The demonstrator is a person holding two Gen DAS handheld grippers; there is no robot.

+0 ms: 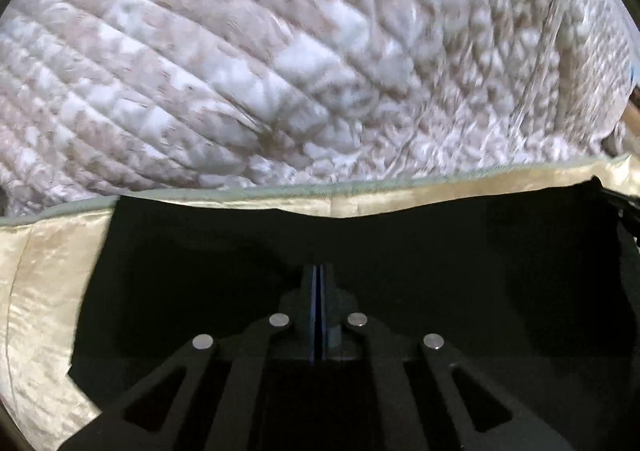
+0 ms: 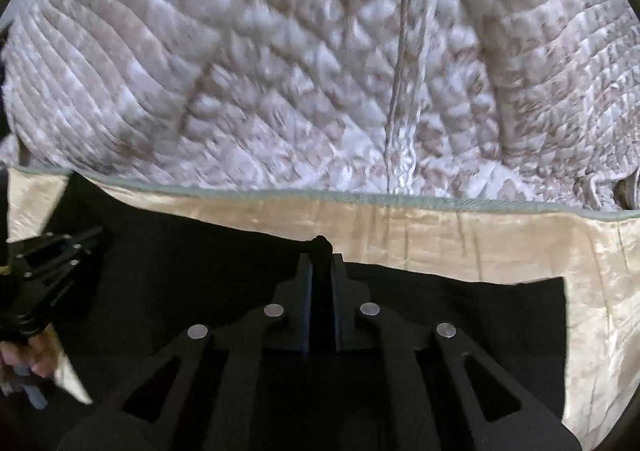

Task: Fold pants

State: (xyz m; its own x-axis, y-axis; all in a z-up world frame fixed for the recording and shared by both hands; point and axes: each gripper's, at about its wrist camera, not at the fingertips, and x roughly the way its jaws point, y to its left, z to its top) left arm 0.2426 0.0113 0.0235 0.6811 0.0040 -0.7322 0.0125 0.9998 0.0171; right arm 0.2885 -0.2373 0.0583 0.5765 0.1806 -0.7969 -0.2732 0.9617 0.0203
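Observation:
Black pants (image 1: 440, 251) lie on a cream satin cloth (image 1: 40, 311); they also show in the right wrist view (image 2: 460, 323). My left gripper (image 1: 318, 271) is shut over the black cloth, jaws pressed together; I cannot tell whether fabric is pinched. My right gripper (image 2: 320, 255) is shut on a bunched fold of the pants that pokes out above its tips at the pants' far edge. The left gripper also shows at the left of the right wrist view (image 2: 60, 247), held by a hand.
A quilted white and beige bedspread (image 1: 280, 71) fills the far half of both views and also shows in the right wrist view (image 2: 280, 71). The cream cloth has a grey-green piped edge (image 2: 360, 198).

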